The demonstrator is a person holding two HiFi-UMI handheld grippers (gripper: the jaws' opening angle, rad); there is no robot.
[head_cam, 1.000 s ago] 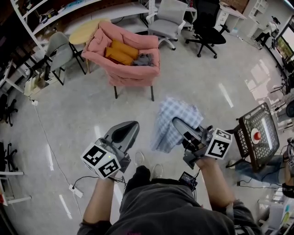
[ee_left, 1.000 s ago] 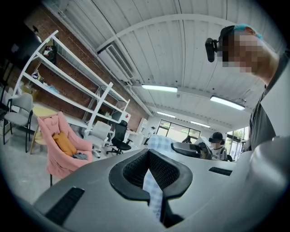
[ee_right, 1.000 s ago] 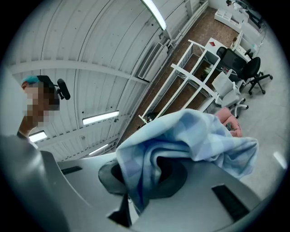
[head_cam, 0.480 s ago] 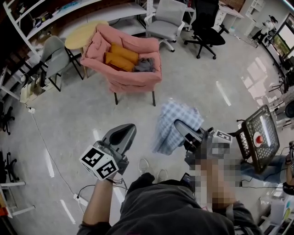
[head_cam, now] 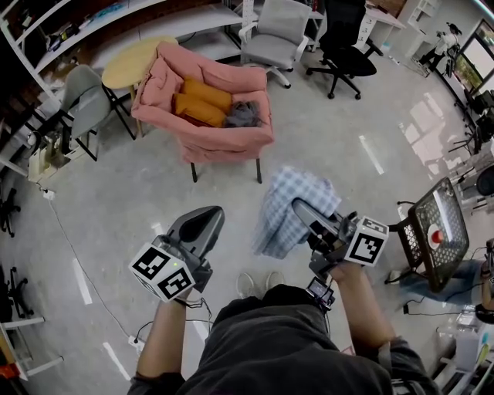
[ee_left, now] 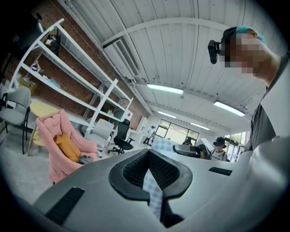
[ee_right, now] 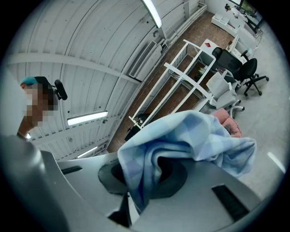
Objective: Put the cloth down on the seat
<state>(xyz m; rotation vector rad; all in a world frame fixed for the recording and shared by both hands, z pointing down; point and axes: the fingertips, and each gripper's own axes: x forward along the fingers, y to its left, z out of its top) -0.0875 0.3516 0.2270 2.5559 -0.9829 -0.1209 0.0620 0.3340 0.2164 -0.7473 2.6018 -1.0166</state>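
- One blue-and-white checked cloth point(head_cam: 292, 207) is up off the floor point(head_cam: 139, 185), bunched and pinched in the R gripper point(head_cam: 303, 211). Most of it hangs on that gripper's left side, btwn the two tools.
- R gripper view: jaws are clamped on a fold of the cloth point(ee_right: 181, 140), w/ fabric spilling over the jaw tops and out to the right.
- L gripper point(head_cam: 205, 221) carries nothing in the head view. Its jaws are closed together, pointing fwd and apart from the cloth. Its own view shows a thin checked sliver in the slit btwn the jaws (can't tell what that is).
- Seat = pink armchair point(head_cam: 224, 139), well ahead of both grippers, and the cloth isn't on it. Two orange cushions point(head_cam: 202, 102) lie across the seat, w/ a grey bundle point(head_cam: 243, 116) just beside them on the right.
- Round wooden table point(head_cam: 130, 62) sits close behind the armchair's left side, and a grey chair point(head_cam: 81, 100) is further left.
- Grey office chair point(head_cam: 282, 31) and black office chair point(head_cam: 345, 48) stand beyond the armchair, near white shelving point(head_cam: 170, 23).
- Black mesh basket point(head_cam: 423, 207) w/ a red item inside stands near the R gripper, on its right.
- Person's shoes point(head_cam: 258, 284) are on the floor, btwn the grippers.
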